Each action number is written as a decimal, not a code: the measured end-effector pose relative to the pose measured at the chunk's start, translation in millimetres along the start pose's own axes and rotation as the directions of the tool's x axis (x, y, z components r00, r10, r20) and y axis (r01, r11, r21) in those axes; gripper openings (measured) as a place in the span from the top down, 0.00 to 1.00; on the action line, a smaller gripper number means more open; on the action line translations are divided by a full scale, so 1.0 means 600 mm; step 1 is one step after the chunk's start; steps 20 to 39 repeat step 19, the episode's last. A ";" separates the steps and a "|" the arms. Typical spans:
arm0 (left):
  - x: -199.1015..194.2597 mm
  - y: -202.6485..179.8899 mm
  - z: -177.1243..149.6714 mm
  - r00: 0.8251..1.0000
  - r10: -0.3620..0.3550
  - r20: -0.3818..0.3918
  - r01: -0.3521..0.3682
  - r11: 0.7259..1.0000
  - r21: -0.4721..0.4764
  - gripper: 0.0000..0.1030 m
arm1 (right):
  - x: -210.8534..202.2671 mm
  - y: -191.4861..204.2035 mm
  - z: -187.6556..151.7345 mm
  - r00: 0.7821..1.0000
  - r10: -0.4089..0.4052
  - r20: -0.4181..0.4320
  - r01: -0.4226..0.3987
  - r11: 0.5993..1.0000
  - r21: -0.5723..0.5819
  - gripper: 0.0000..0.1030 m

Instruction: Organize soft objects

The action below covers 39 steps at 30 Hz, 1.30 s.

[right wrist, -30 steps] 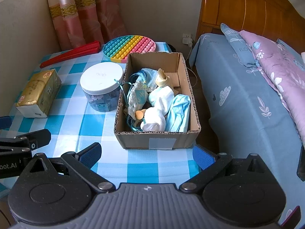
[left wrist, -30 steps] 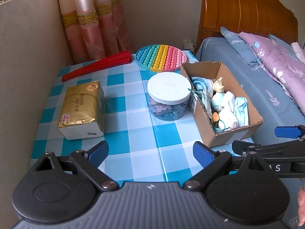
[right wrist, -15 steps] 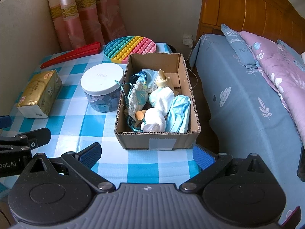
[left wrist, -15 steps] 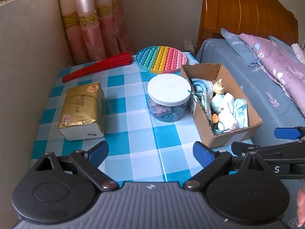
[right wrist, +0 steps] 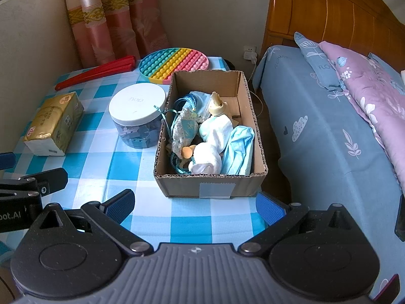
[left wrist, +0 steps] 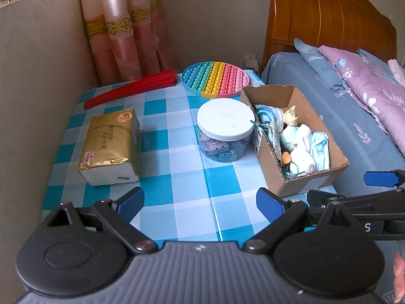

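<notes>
Cardboard box (right wrist: 210, 187) holds soft items; one jar (right wrist: 138, 111), one tissue pack (right wrist: 54, 124); both claws (left wrist: 200, 202) (right wrist: 193, 204) apart, empty.

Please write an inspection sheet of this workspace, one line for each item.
Surface: blue-and-white checked tablecloth on the table.
Job's things: open cardboard box holding white rolled cloths, light blue fabric, patterned pouch.
Clutter: gold tissue pack, clear jar with white lid, round rainbow pop mat, red folded fan.
Grippers: left tool and right tool open, empty.
Cables: white plug at wall socket.
Surroundings: bed with blue sheet, pink curtain.
</notes>
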<state>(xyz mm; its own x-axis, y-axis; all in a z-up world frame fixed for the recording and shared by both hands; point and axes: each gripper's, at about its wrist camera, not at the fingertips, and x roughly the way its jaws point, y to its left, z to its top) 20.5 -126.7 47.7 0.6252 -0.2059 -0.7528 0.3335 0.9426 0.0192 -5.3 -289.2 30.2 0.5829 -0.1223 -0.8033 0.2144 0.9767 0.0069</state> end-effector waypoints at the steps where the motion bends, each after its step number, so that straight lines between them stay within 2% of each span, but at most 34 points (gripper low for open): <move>1: -0.001 0.000 0.000 1.000 0.000 0.001 0.000 1.000 -0.001 0.08 | -0.001 0.001 0.000 1.000 0.000 0.000 0.000 1.000 0.000 0.00; 39: -0.002 0.001 -0.001 1.000 -0.001 0.002 0.001 1.000 -0.003 0.08 | -0.003 0.002 -0.001 1.000 0.001 0.001 -0.001 1.000 0.000 0.00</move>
